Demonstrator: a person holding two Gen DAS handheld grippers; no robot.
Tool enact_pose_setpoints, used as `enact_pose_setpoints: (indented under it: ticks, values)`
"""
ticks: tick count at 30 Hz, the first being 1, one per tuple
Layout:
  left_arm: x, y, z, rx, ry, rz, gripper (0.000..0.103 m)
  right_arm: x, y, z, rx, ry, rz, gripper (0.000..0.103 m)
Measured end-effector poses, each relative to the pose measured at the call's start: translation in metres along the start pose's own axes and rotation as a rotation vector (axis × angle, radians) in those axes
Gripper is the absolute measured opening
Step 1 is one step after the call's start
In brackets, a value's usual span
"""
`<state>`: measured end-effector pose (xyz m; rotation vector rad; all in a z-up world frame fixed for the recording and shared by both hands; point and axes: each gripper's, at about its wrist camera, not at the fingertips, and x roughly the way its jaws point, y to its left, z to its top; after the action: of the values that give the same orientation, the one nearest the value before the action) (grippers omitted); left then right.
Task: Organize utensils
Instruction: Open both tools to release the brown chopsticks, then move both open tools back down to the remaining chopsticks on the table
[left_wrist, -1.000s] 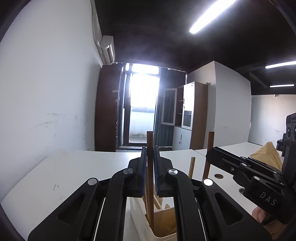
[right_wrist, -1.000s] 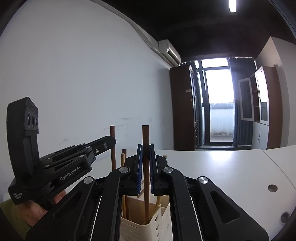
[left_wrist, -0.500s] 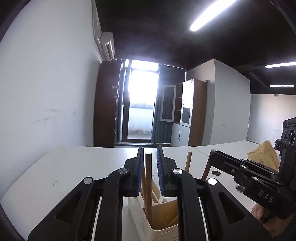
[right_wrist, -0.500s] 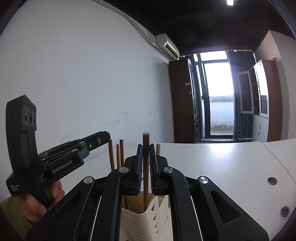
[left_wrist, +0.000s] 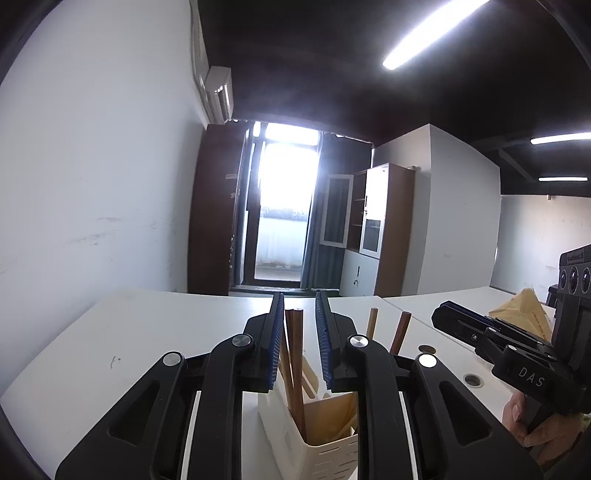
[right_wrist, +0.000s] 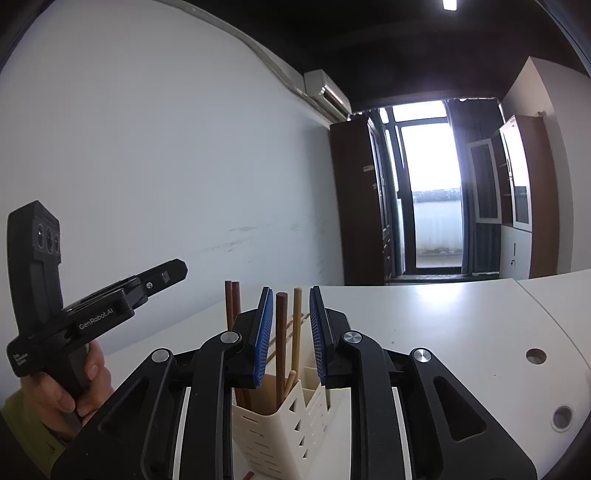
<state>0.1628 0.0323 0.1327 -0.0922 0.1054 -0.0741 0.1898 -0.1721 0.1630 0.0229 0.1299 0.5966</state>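
On the white table (right_wrist: 461, 332): cream utensil holder (right_wrist: 280, 435) | left gripper (left_wrist: 299, 343) and right gripper (right_wrist: 288, 332) level over it, jaws just opening, parted, each straddling an upright dark chopstick (left_wrist: 295, 362) unpressed | neighbouring sticks alongside | holder base cut off.

Cream slotted holder (right_wrist: 273, 432); dark brown chopstick (left_wrist: 294, 354), paler tan chopstick (right_wrist: 296, 325); blue ribbed pads (right_wrist: 263, 339); sleeve (right_wrist: 22, 435) seemingly olive-green.
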Motion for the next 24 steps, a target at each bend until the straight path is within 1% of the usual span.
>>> enact_pose_setpoints:
  ticks: [2,7,9,10,14,16,19,24]
  values:
    - [-0.005,-0.002,0.001,0.009,0.0,0.005,0.018,-0.003,-0.001,-0.001,0.0,0.001,-0.009,0.024]
    - [-0.018,-0.005,0.005,0.005,-0.001,0.004,0.023,-0.008,0.0,0.0,-0.011,-0.002,-0.019,0.029]
    - [-0.02,-0.008,0.003,0.019,0.022,0.015,0.027,-0.014,0.0,-0.001,-0.01,-0.001,-0.031,0.033]
    - [-0.02,-0.01,0.001,0.027,0.035,0.019,0.027,-0.017,0.0,-0.003,-0.007,0.001,-0.039,0.035]
    - [-0.028,-0.016,-0.007,0.045,0.062,0.034,0.027,-0.026,0.0,-0.005,-0.012,0.014,-0.053,0.039]
    - [-0.032,-0.019,-0.009,0.055,0.07,0.041,0.03,-0.029,0.0,-0.007,-0.019,0.024,-0.055,0.042]
    - [-0.037,-0.021,-0.012,0.06,0.09,0.046,0.032,-0.031,-0.001,-0.011,-0.021,0.046,-0.059,0.045]
    - [-0.043,-0.019,-0.022,0.054,0.127,0.063,0.035,-0.036,-0.002,-0.028,-0.019,0.098,-0.068,0.05]
